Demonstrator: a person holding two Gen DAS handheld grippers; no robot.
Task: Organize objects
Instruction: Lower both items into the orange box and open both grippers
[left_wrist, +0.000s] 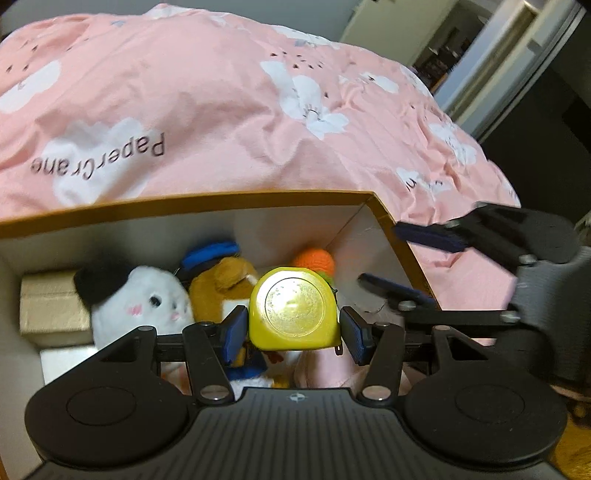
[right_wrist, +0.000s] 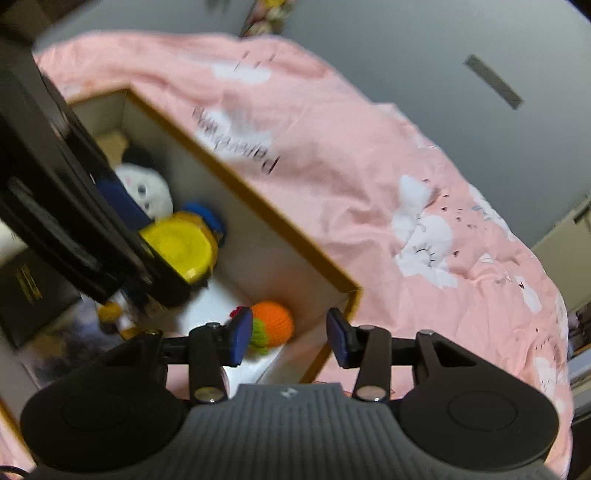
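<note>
You're holding two hand-held grippers over one open cardboard box (left_wrist: 192, 206) sitting on a bed with a pink quilt (left_wrist: 221, 92). Your left hand-held gripper (left_wrist: 294, 329) is clamping one yellow tape measure (left_wrist: 293, 308) between its blue pads, hanging above the box interior. Your right hand-held gripper (right_wrist: 290, 338) is standing with jaws apart, nothing between them, hovering over the box's near corner; no earlier view, so just apart. Inside the box you're looking at three soft toys: one white plush with black ear (left_wrist: 142, 299), one brown plush with blue cap (left_wrist: 221, 273), one orange knitted toy (right_wrist: 273, 321) in the corner. One tan small carton (left_wrist: 51, 306) is lying at the box's left end, beside the white plush.
</note>
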